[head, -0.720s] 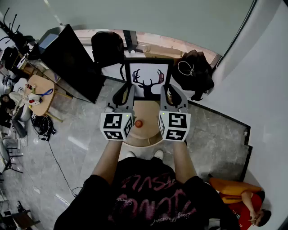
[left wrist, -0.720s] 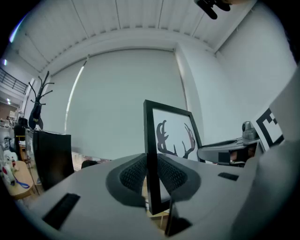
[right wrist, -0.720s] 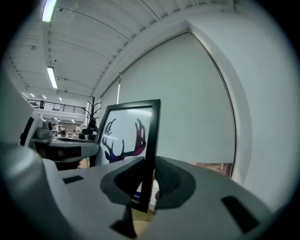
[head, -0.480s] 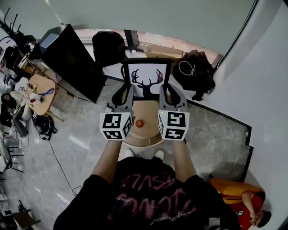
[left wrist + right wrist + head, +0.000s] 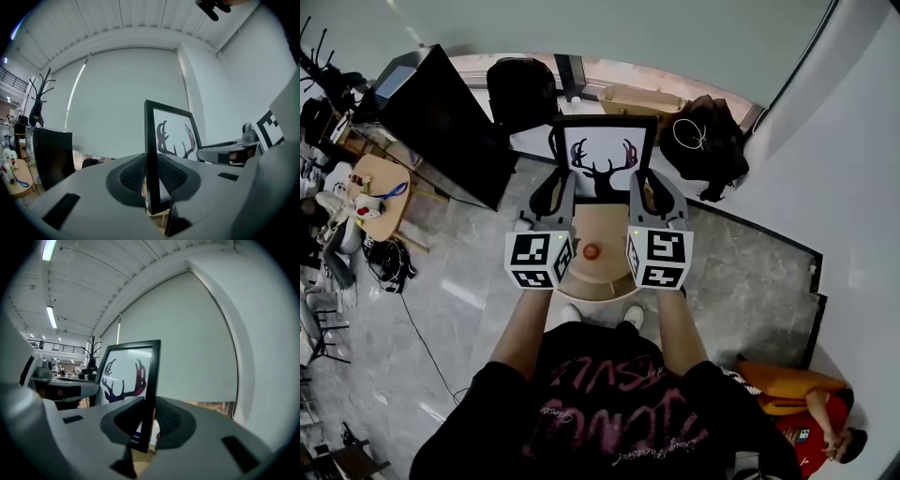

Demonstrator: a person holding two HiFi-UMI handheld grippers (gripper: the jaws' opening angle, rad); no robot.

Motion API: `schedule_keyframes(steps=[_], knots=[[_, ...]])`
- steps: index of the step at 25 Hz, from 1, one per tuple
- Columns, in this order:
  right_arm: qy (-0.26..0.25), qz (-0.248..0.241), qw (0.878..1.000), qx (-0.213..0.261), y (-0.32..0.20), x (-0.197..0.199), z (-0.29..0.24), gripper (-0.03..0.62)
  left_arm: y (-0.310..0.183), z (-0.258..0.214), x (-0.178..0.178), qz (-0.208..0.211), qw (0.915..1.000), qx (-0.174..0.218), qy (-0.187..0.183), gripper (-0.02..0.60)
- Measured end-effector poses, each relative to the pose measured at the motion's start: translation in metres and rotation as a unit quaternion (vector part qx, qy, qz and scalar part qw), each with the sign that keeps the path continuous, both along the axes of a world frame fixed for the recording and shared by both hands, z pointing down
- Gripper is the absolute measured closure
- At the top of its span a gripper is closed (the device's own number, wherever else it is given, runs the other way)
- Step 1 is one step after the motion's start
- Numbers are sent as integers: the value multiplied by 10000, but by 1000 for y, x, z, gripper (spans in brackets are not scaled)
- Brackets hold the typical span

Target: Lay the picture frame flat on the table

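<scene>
A black picture frame (image 5: 601,157) with a deer-antler print stands upright above the round wooden table (image 5: 598,274). My left gripper (image 5: 555,194) is shut on the frame's left edge (image 5: 151,154), the bar pinched between the ribbed pads. On the opposite side, my right gripper (image 5: 645,192) is shut on the right edge (image 5: 150,401). In each gripper view the frame's lower end seems to hang a little above the tabletop. A small red ball (image 5: 591,251) lies on the table between the two marker cubes.
A dark monitor (image 5: 441,127) stands at the left and a black chair (image 5: 522,94) behind the frame. A black bag (image 5: 710,150) lies at the right. Another small table (image 5: 380,192) with items is far left. A person in orange (image 5: 802,398) sits at lower right.
Both grippers and the frame have shifted slightly up and away in the head view, the frame still held upright between them.
</scene>
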State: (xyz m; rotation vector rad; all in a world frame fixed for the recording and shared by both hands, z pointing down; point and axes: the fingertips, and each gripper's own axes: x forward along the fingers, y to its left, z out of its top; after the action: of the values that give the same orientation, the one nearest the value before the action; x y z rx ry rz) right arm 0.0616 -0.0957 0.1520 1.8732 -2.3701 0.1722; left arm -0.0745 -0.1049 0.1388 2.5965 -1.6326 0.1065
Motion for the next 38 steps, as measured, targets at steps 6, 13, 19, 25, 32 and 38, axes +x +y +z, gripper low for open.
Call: schedule_keyframes(steps=[6, 13, 19, 25, 32, 38], knots=[[21, -24, 9999, -110, 1, -4, 11, 513, 1, 11, -4, 12, 9999, -107, 14, 508], [35, -74, 9999, -151, 4, -9, 18, 513, 4, 20, -9, 3, 9999, -167, 45, 508], [33, -139, 9996, -254, 6, -15, 24, 513, 8, 25, -15, -37, 9997, -252, 18, 508], [32, -183, 9991, -392, 11, -22, 38, 513, 14, 39, -22, -85, 9992, -388, 0, 508], [28, -231, 9980, -583, 14, -27, 56, 513, 19, 57, -27, -139, 9983, -560, -23, 508], [16, -258, 9972, -705, 11, -29, 69, 513, 17, 70, -29, -181, 9975, -678, -22, 508]])
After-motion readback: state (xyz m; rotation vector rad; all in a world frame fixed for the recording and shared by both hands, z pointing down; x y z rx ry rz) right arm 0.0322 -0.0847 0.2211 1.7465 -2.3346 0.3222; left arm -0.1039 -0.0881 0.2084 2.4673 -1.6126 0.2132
